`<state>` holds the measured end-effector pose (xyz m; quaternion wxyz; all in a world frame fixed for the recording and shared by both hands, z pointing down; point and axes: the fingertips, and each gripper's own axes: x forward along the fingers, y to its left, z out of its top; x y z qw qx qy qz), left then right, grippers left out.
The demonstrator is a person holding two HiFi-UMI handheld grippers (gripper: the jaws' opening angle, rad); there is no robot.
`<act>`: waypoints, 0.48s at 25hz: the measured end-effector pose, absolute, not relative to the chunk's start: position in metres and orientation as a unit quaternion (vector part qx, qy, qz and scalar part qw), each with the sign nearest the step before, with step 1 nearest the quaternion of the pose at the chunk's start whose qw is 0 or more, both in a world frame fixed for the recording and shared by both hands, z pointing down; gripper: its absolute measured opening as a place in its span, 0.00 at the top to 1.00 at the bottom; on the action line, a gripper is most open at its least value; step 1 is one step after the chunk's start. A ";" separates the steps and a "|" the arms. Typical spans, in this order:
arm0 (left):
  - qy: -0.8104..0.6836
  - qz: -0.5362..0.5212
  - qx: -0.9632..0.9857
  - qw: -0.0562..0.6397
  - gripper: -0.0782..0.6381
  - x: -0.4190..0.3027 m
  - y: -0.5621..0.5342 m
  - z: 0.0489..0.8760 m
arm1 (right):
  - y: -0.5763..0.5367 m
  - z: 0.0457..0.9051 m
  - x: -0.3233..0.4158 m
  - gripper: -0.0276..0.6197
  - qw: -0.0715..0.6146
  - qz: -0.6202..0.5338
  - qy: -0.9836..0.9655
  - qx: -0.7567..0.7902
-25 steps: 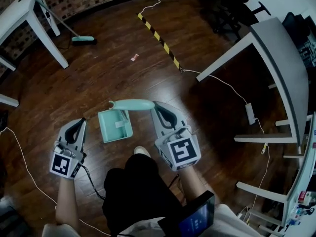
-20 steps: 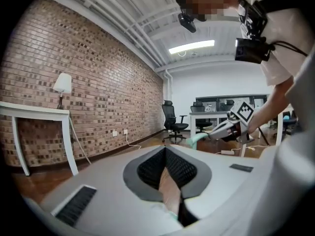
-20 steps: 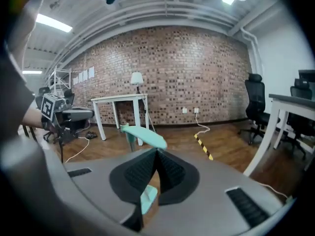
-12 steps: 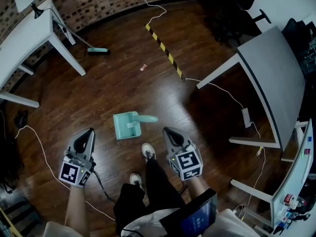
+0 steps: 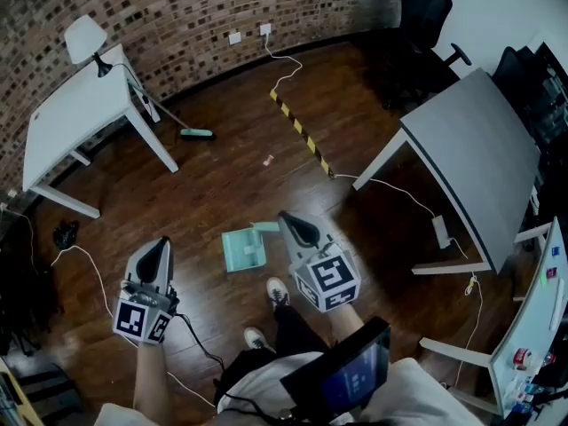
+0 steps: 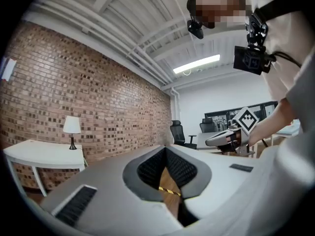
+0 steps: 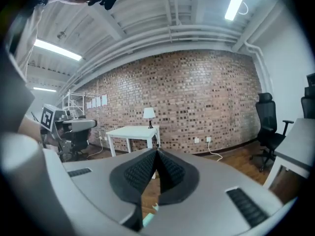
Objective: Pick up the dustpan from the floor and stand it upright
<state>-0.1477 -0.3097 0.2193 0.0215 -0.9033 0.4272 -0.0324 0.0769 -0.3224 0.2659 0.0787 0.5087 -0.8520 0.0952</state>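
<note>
Currently neither tool has the dustpan [image 5: 241, 250]. It sits on the dark wood floor [image 5: 204, 185], just ahead of the person's shoes [image 5: 278, 291]. The teal pan faces up at the head view, so it looks to be lying flat, though I can't tell for sure. Its handle runs right and disappears under the right gripper [image 5: 287, 218].

Left gripper [image 5: 161, 241]: pads pressed together, nothing between them. Right gripper: same, closed and empty; a sliver of teal shows below its jaws in its own view. Both are held well above the floor and roughly level.

Step, as I read it: approach, with pickup not started. Next move calls for:
- dropping the right gripper toward the handle
- spreading its jaws first
- pinching the handle
- tilting the dustpan up so it rests on the pan's rear edge

Risk: a thin plastic pan could skate on the smooth floor.

Room:
- brick wall [image 5: 177, 16] along the far side
- white table [image 5: 75, 114] with a lamp [image 5: 86, 38] by the far-left wall
- teal broom head [image 5: 197, 133] near that table's leg
- yellow-black striped strip [image 5: 300, 130] mid-floor, with a small pink scrap [image 5: 269, 160] beside it
- grey desk [image 5: 479, 149] at right
- white cable [image 5: 390, 189] running to a power strip [image 5: 441, 232]
- office chair [image 5: 426, 7] in the far corner
</note>
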 end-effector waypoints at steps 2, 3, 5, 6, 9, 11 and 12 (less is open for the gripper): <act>0.431 -0.032 -0.901 0.029 0.89 -0.155 -0.293 0.196 | -0.312 0.233 0.065 0.98 0.068 0.073 -0.857 0.506; 0.436 -0.036 -0.899 0.032 0.89 -0.161 -0.285 0.186 | -0.305 0.217 0.058 0.98 0.059 0.061 -0.859 0.506; 0.455 -0.043 -0.888 0.036 0.89 -0.175 -0.267 0.170 | -0.287 0.186 0.045 0.98 0.036 0.043 -0.861 0.505; 0.462 -0.040 -0.885 0.038 0.89 -0.181 -0.256 0.162 | -0.279 0.173 0.039 0.98 0.024 0.037 -0.862 0.506; 0.437 -0.026 -0.896 0.067 0.89 -0.179 -0.214 0.137 | -0.250 0.142 0.027 0.98 0.000 0.023 -0.862 0.506; 0.406 -0.031 -0.906 0.115 0.89 -0.169 -0.184 0.123 | -0.232 0.130 0.020 0.98 -0.001 0.014 -0.863 0.504; 0.398 -0.034 -0.907 0.134 0.89 -0.166 -0.173 0.118 | -0.225 0.125 0.017 0.98 0.002 0.010 -0.865 0.502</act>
